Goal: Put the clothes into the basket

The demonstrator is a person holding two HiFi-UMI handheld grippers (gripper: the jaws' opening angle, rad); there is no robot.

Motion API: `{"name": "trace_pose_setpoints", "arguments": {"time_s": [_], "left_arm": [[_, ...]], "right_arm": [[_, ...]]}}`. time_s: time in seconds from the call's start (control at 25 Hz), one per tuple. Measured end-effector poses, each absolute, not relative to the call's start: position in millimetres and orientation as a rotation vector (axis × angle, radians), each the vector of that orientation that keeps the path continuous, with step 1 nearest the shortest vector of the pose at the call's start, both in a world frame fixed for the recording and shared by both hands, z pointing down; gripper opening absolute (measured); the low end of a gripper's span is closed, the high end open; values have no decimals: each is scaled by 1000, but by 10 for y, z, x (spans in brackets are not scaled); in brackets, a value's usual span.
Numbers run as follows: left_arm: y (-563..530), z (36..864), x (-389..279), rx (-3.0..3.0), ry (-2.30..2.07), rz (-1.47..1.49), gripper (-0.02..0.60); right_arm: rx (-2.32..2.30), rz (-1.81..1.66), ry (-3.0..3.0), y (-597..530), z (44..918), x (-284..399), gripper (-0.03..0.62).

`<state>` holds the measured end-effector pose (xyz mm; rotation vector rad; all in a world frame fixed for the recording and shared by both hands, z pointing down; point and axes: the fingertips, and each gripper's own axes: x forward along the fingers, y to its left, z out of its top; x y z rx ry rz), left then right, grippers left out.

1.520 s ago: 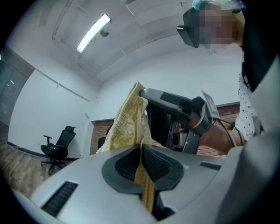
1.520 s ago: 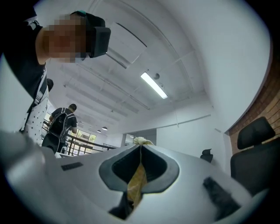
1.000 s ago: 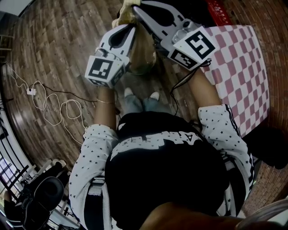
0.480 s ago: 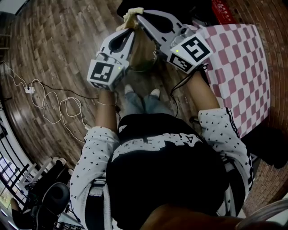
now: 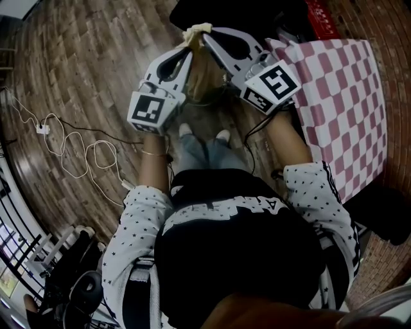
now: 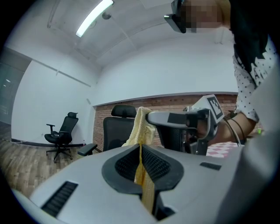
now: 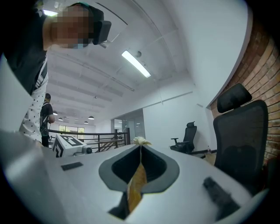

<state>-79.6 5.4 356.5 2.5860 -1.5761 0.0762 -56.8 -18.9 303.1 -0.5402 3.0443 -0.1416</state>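
Note:
A pale yellow knitted garment point(image 5: 204, 72) hangs in front of the person, held at its top edge by both grippers. My left gripper point(image 5: 189, 54) is shut on it; in the left gripper view the yellow cloth point(image 6: 142, 175) runs pinched between the jaws and bunches up beyond the tips. My right gripper point(image 5: 206, 36) is shut on the same garment, with a strip of cloth point(image 7: 137, 180) squeezed in its jaws and a small tuft above the tips. The two grippers' tips nearly meet. I cannot make out a basket for certain.
A pink and white checkered cloth point(image 5: 347, 96) covers a surface at the right, with a red crate-like thing point(image 5: 319, 15) beyond it. A black office chair point(image 6: 117, 127) stands just ahead. A white cable point(image 5: 70, 149) loops on the wooden floor at the left. The person's feet point(image 5: 202, 135) are below the garment.
Both grippers have sunk together with the garment still pinched in them. The garment hangs lower over the floor.

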Motion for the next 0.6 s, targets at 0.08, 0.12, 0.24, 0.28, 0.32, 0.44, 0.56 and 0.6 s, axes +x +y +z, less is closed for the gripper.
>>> {"name": "trace_pose_setpoints", "arguments": {"time_s": [0.08, 0.12, 0.24, 0.28, 0.32, 0.44, 0.56, 0.6], "left_arm": [[53, 3564, -801, 2591, -1581, 89, 26], [53, 3564, -801, 2594, -1582, 94, 26], [46, 3567, -790, 2601, -1582, 102, 26], [43, 3571, -787, 2602, -1581, 106, 26], [39, 3577, -786, 2603, -1579, 111, 26], [23, 3573, -799, 2594, -1584, 105, 26], [27, 3584, -818, 2587, -1590, 105, 26], [30, 3591, -823, 2585, -1591, 106, 26]], "right_arm": [[-549, -150, 3043, -188, 3065, -558, 31], [-552, -153, 3044, -187, 3081, -552, 31], [-564, -165, 3046, -191, 3128, -529, 31], [-569, -171, 3047, -194, 3145, -521, 31], [-574, -178, 3048, -198, 3164, -515, 31], [-590, -198, 3058, -210, 3228, -506, 30], [-599, -221, 3065, -206, 3296, -505, 31], [-602, -227, 3067, -205, 3320, -504, 31]]}}
